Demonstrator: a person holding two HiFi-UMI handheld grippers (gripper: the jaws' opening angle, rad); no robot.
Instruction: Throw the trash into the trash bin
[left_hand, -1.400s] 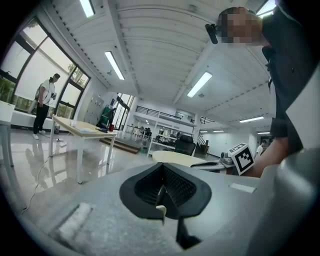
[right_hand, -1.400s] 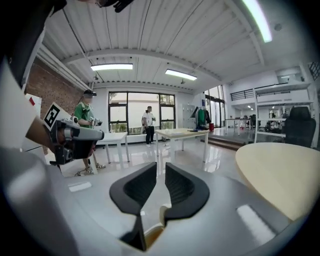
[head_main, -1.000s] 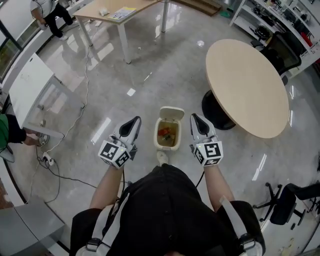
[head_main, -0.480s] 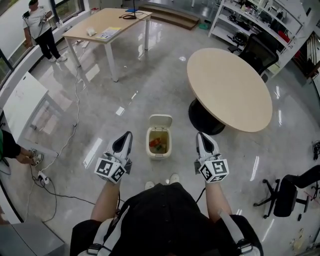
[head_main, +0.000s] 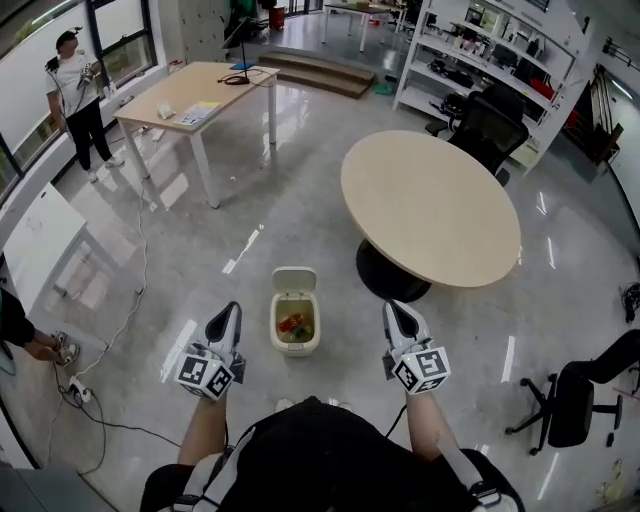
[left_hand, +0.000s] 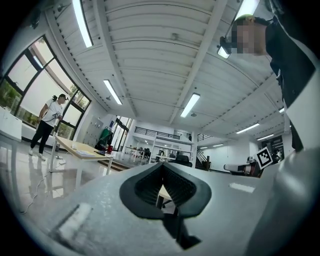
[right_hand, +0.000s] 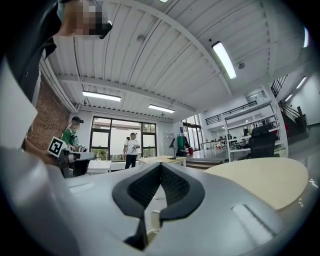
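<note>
L hand-held gripper (head_main: 228, 312) & R hand-held gripper (head_main: 393, 312) pressed together, empty, flanking lid-up small cream plastic trash bin (head_main: 296, 348); poss. risk: careless step tipping bin.

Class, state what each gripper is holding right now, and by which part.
Nothing is held: the left gripper and right gripper are both shut and empty. The trash lies in the trash bin.

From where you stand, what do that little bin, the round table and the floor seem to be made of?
The bin is probably plastic: cream, with smooth moulded walls and a flip lid. The round table looks like pale wood laminate: an even matte top on a dark base. The floor looks like polished concrete or stone: grey, mottled and glossy with light reflections.
</note>
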